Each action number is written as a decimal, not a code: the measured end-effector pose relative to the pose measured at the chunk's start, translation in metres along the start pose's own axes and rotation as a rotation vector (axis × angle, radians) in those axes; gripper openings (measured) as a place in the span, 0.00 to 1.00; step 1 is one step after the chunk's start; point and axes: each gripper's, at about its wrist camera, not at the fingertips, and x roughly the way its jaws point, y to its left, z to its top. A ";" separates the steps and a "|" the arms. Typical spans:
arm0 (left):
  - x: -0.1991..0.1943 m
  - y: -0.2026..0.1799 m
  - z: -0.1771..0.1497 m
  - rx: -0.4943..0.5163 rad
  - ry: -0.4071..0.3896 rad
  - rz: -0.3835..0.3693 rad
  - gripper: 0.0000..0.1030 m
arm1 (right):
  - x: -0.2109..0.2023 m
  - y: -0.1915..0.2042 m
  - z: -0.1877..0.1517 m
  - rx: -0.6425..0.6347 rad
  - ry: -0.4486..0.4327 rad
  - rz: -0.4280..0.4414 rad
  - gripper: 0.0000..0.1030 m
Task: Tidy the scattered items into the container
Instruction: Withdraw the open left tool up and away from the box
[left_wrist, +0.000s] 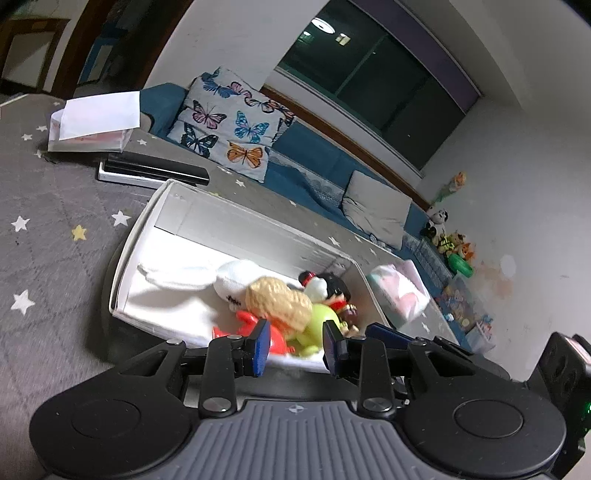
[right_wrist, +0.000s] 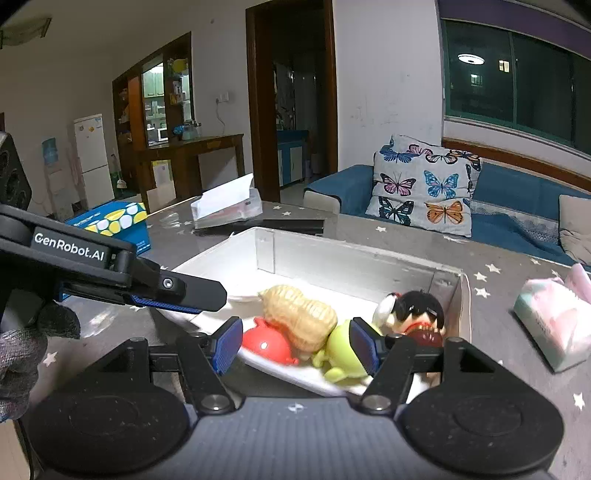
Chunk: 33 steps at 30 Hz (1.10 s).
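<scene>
box (right_wrist: 354, 266): 1, white, on table (right_wrist: 509, 280) | in box, near end: 1 peanut (right_wrist: 299, 317), 1 red toy (right_wrist: 267, 343), 1 green toy (right_wrist: 338, 350), 1 doll (right_wrist: 413, 310), 1 plush (left_wrist: 232, 278) | left gripper (left_wrist: 295, 350): jaws apart, nothing held | right gripper (right_wrist: 295, 345): jaws apart, nothing held

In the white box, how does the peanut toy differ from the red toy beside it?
The peanut toy is tan with a ridged surface; the red toy is smooth and glossy. The peanut toy lies on top, partly over the red toy, which sits lower against the near wall of the white box. Both lie inside the box, touching each other, and neither is held by a gripper.
</scene>
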 end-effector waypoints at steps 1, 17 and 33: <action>-0.002 -0.001 -0.003 0.007 0.000 0.001 0.32 | -0.003 0.001 -0.003 0.004 0.001 0.000 0.64; -0.012 -0.005 -0.057 0.116 0.053 0.156 0.34 | -0.024 0.020 -0.041 0.031 0.061 -0.015 0.84; -0.002 -0.012 -0.083 0.240 0.115 0.352 0.34 | -0.014 0.016 -0.073 0.132 0.148 -0.047 0.95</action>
